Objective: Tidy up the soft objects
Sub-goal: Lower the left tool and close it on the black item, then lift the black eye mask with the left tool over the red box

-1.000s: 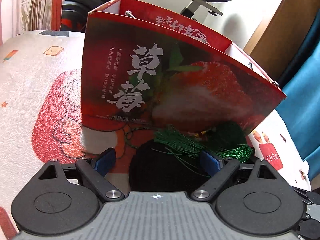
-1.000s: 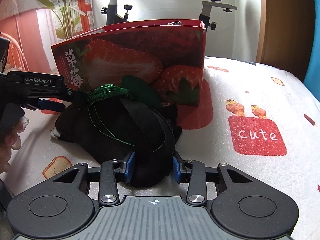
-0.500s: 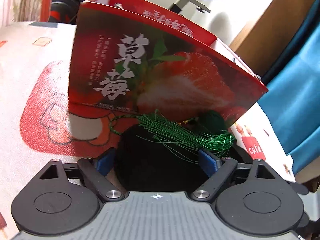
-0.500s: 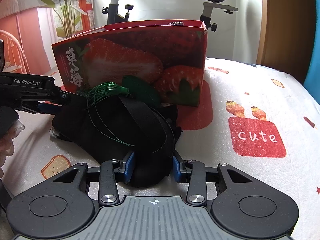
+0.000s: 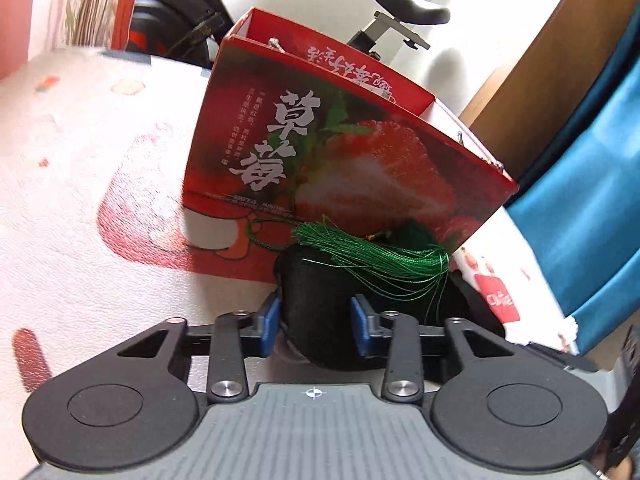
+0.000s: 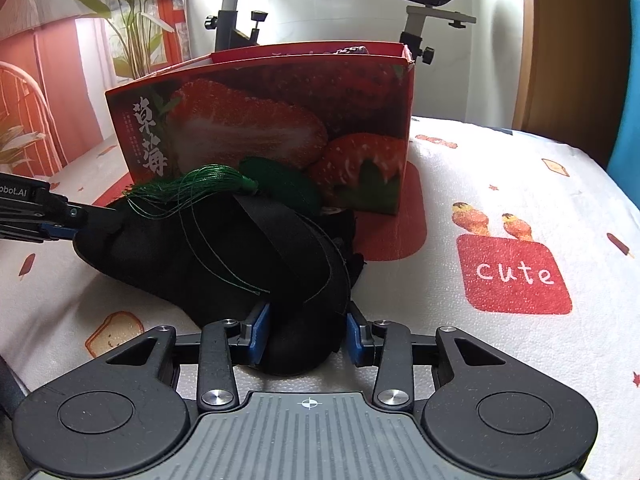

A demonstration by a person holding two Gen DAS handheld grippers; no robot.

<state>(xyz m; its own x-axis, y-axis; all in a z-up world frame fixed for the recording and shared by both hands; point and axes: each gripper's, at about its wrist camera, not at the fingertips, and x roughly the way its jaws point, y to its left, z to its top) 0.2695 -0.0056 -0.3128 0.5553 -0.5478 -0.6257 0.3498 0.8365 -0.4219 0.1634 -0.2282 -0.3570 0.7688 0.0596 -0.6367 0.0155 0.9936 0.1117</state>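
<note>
At lower centre we see our right gripper (image 6: 306, 338) pinching a soft, lumpy black cloth bundle (image 6: 224, 256); our left gripper (image 5: 316, 322) is closing on its other end, seemingly touching. A glossy green tassel (image 6: 188, 192) drapes over it, before the red strawberry box (image 6: 280, 120).

matt blk cloth bundle (image 6: 240, 256), glossy card box (image 5: 340, 168)

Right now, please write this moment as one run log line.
left gripper: jaws closing on black cloth | right gripper: gripping cloth | tassel on top | box behind
</note>
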